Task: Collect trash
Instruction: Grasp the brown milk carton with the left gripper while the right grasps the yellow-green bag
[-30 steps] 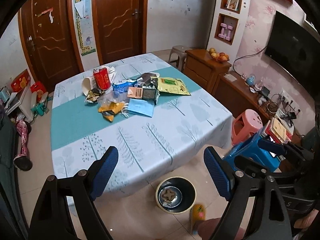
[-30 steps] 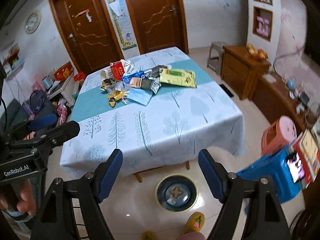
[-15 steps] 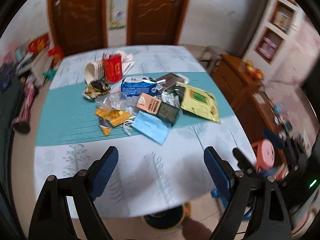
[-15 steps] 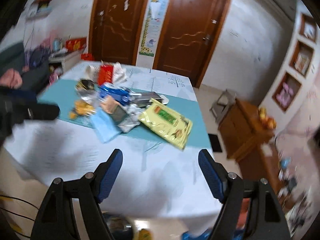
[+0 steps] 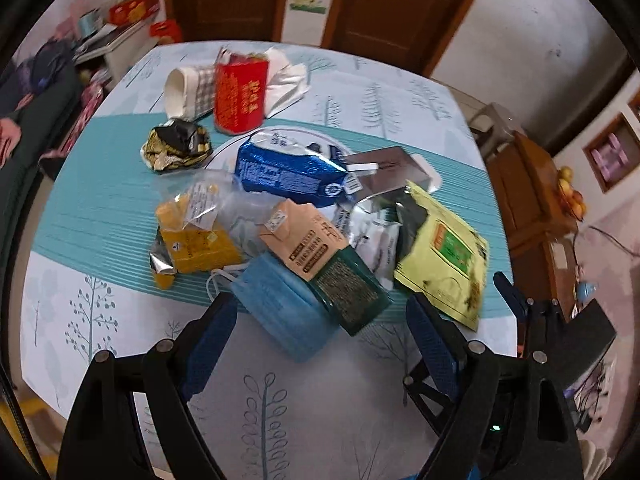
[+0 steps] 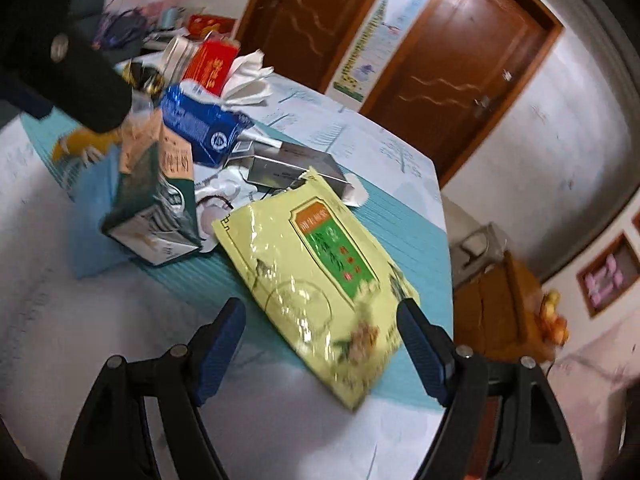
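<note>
Left gripper (image 5: pixel 318 338): jaws spread wide, nothing between them. It hangs above the near edge of the trash pile, over the blue face mask (image 5: pixel 286 306). Right gripper (image 6: pixel 322 350): jaws spread too, empty, with the near end of the yellow-green pouch (image 6: pixel 316 276) lying between and below the blue pads; no contact visible.

Trash location: all of it sits on the tabletop (image 5: pixel 304 420), bunched on the teal stripe. Incl. tan-and-green carton (image 5: pixel 324 264), blue bag (image 5: pixel 286 168), yellow wrappers (image 5: pixel 196 240), red box (image 5: pixel 240 94), paper cup (image 5: pixel 186 90), crumpled black-gold wrapper (image 5: pixel 176 146), grey box (image 5: pixel 390 170). No bin shows in either view.

Step in hand, by judgement: approach phase, nothing picked yet. Each gripper seems lined up on its own item, mask at left, pouch at right.

Next move calls for: lower until the pads straddle an edge, then close. Both items lie flat and thin, so grab a raised or crumpled edge. The carton overlaps the mask and may drag with it.
</note>
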